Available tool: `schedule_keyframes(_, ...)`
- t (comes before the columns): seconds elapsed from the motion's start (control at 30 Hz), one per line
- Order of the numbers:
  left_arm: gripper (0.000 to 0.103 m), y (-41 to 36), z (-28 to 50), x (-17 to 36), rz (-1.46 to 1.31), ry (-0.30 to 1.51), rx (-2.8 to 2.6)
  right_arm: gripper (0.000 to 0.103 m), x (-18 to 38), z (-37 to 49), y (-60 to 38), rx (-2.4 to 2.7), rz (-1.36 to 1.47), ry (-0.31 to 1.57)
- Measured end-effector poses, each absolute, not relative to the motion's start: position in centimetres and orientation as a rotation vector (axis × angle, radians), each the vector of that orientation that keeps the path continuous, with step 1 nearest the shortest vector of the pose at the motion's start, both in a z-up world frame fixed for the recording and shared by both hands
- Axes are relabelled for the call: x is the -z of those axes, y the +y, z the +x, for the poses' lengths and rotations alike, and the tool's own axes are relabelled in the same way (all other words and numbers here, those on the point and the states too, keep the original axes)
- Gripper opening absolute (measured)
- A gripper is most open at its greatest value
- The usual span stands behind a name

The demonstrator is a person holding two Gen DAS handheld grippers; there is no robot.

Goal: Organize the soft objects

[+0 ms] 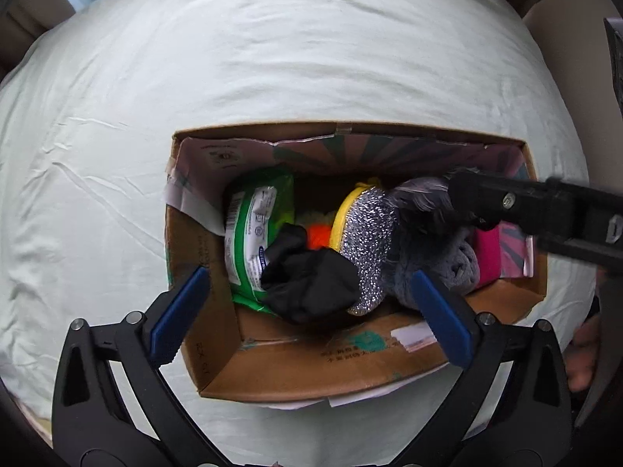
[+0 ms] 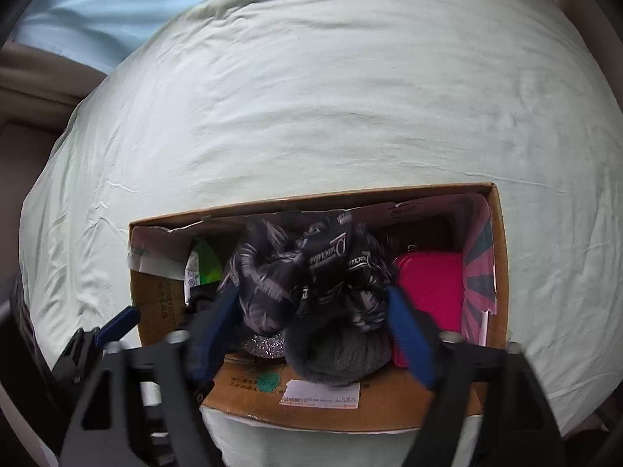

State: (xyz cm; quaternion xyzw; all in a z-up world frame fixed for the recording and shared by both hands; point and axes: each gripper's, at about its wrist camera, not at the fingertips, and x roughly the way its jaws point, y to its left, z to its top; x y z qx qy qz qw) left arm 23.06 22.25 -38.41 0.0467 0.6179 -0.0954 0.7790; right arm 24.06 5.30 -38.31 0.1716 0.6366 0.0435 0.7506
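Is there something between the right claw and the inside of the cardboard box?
Nothing visible blocks it. The right claw is already over the open cardboard box, its jaws apart around a dark patterned cloth lying on top of a grey knit bundle.

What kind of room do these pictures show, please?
Probably a bedroom: the cardboard box sits on a bed with a wrinkled pale green sheet, and what looks like a light blue curtain hangs beyond it.

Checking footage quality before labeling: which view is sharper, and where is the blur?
Left wrist view: sharp on the silver sponge; edges bend from fisheye. Right wrist view: softer, motion blur on the patterned cloth and blue fingers.
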Motion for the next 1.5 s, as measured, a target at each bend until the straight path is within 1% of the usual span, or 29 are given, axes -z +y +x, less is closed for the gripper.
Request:
schedule_keyframes(0.03, 0.103, 22.2, 22.9, 38.4, 0.11, 1.335, 0.206, 0.097, 38.5, 24.1, 5.1, -0.091, 0.385, 1.393)
schedule_keyframes(0.07, 0.103, 22.2, 22.7, 38.3, 0.111, 1.332, 0.208, 0.097, 38.6, 24.2, 4.8, -0.091, 0.394, 1.391)
schedule_keyframes(0.4, 0.103, 23.4, 21.2, 36.7, 0.1, 1.303, 0.203, 0.098, 37.8, 22.4, 3.0, -0.053, 0.391, 1.361)
schedule_keyframes(0.6, 0.103, 23.4, 19.6, 32.5, 0.111, 1.248, 0.172, 0.098, 35.0, 21.0, 2.5, -0.07, 0.378, 1.308)
schedule_keyframes(0.83, 0.103, 21.6, 16.0, 23.7, 0.11, 1.107, 0.16, 0.098, 27.4, 18.0, 1.1, -0.131, 0.341, 1.175)
schedule_keyframes(1.03, 0.103, 19.6, 12.6, 14.8, 0.102, 0.922, 0.152, 0.098, 18.4, 13.5, -0.9, -0.118, 0.2, 1.023)
schedule_keyframes(1.2, 0.103, 18.5, 8.9, 8.7, 0.065, 0.755, 0.125, 0.098, 12.2, 9.6, -3.6, -0.095, 0.204, 0.879)
schedule_keyframes(1.37, 0.103, 17.9, 5.7, 4.7, 0.027, 0.627, 0.108, 0.098, 7.8, 6.0, -5.0, -0.033, 0.118, 0.741)
schedule_keyframes(1.5, 0.103, 16.9, 3.7, 2.8, 0.036, 0.566, 0.116, 0.098, 5.8, 3.6, -6.0, -0.028, 0.133, 0.657)
